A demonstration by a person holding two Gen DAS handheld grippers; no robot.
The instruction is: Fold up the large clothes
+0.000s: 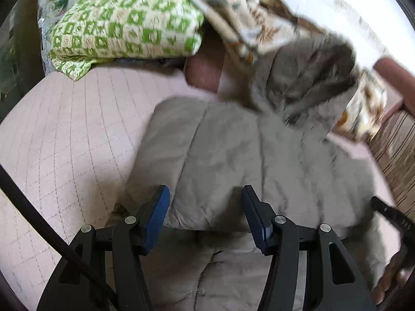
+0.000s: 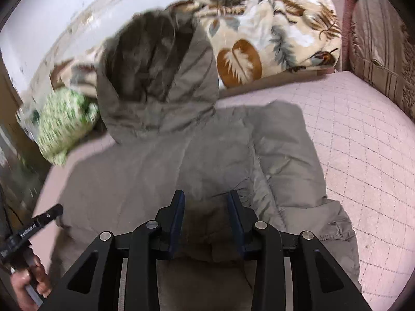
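**Both claws gaping over a grey-brown hooded coat on the bed**

Left claw hangs with its jaws spread wide and nothing between them, poised over the lower part of the coat. Right claw is also parted, though more narrowly, with only coat fabric showing in the gap beneath it; whether its fingertips touch the cloth is hard to judge from this angle.

The coat is a padded grey-brown garment lying spread on the pink quilted bed cover. Its hood points away from the claws, toward the wall, and looks blurred in both views. One sleeve lies folded along the coat's right side.

Beyond the hood sits a cream blanket with brown and grey leaf prints, bunched against the wall. Beside it, to the left, rests a green-and-white patterned pillow. A striped brown cushion stands at the far right corner of the bed.

In the right wrist view the left claw's body and the hand gripping it appear at the lower left edge, beside the coat's hem.
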